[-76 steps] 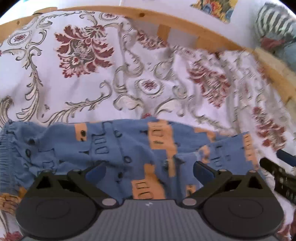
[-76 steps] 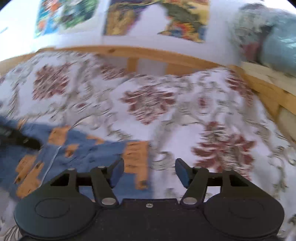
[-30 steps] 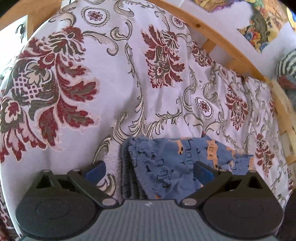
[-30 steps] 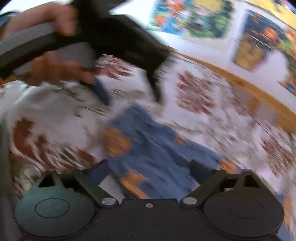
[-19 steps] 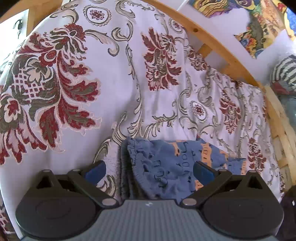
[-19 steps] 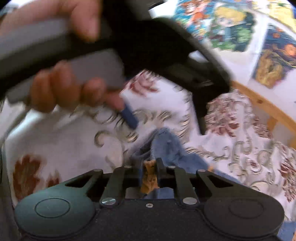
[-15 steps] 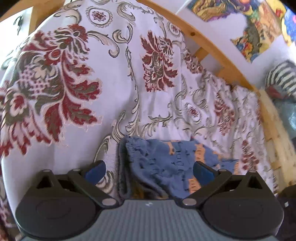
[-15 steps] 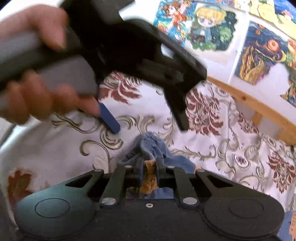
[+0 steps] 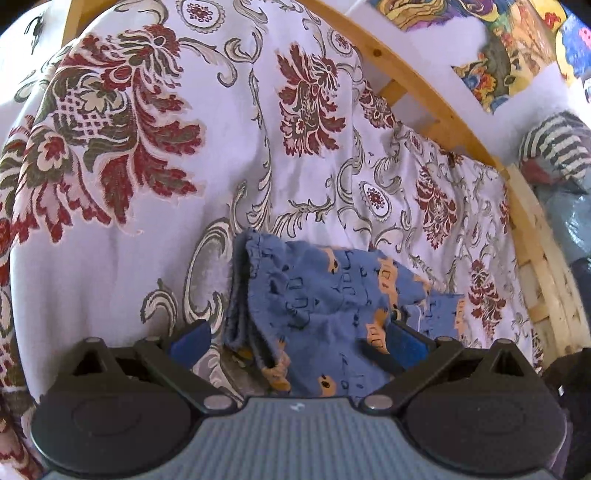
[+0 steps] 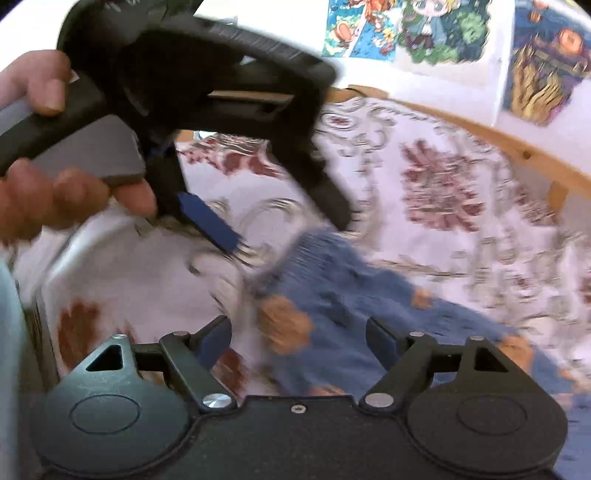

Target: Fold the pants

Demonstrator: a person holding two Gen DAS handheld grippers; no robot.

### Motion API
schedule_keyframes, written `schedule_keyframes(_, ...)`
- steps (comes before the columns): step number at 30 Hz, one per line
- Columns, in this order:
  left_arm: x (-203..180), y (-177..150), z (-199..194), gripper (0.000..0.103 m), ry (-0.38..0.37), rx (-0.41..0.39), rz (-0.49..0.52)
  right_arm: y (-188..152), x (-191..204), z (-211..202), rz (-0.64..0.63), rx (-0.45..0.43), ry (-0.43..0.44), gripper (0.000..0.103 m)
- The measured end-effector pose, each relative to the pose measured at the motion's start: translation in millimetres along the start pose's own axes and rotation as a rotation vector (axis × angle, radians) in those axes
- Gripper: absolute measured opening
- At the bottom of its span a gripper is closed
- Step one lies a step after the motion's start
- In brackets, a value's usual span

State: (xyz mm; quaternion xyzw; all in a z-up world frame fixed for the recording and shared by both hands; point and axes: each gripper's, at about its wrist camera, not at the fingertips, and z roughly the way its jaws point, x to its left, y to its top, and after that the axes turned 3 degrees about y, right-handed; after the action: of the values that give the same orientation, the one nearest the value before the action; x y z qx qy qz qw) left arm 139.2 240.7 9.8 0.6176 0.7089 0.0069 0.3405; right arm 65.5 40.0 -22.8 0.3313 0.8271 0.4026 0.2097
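The blue pants lie bunched on the flowered bed cover. Both the left gripper and the right gripper have their jaws spread wide, holding nothing.

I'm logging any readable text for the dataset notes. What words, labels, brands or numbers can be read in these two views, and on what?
None can be read.
Pants: printed shapes only, no legible letters.
Posters on the wall: cartoon pictures, no readable words.
Left gripper body: a tiny pale mark, too small to read.
Bedspread: floral pattern only.
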Motion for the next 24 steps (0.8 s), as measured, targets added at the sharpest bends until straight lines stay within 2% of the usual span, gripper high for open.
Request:
schedule_keyframes(2, -2.1, -2.0, 0.3, 0.103, 0.01, 0.008, 0.017, -8.2, -14.5, -10.9, -0.012, 0.02, -0.059, 0.082)
schedule_keyframes(5, -10.3, -7.6, 6.0, 0.103, 0.046, 0.041, 0.062, -23.9, -38.9, -23.9, 0.037, 0.043, -0.207, 0.077)
schedule_keyframes(8, -27.5, -13.2, 17.7, 0.103, 0.139, 0.076, 0.162, -40.3, -60.5, -30.9, 0.13, 0.076, -0.339, 0.073)
schedule_keyframes(12, -52.3, -24.1, 35.0, 0.103, 0.286, 0.101, 0.332, -62.5, -75.5, -28.6, 0.213, 0.108, -0.346, 0.073)
schedule_keyframes(15, -57.1, -25.9, 36.9, 0.098, 0.314, 0.096, 0.355, -73.4, -76.8, -27.4, 0.235, 0.097, -0.321, 0.072)
schedule_keyframes(17, -54.6, -24.1, 33.9, 0.08, 0.32, 0.078, 0.323, -74.2, -71.3, -30.5, 0.222, 0.075, -0.318, 0.072)
schedule_keyframes(18, -51.0, -21.9, 31.6, 0.075, 0.318, 0.07, 0.294, -74.6, -68.7, -32.6, 0.208, 0.057, -0.315, 0.072)
schedule_keyframes(20, -42.6, -17.8, 29.0, 0.051, 0.311, 0.058, 0.239, -72.1, -65.1, -36.3, 0.179, 0.024, -0.303, 0.072)
schedule_keyframes(24, -29.6, -9.4, 34.6, 0.034, 0.323, 0.054, 0.167, -64.7, -58.4, -28.0, 0.118, 0.013, -0.281, 0.068)
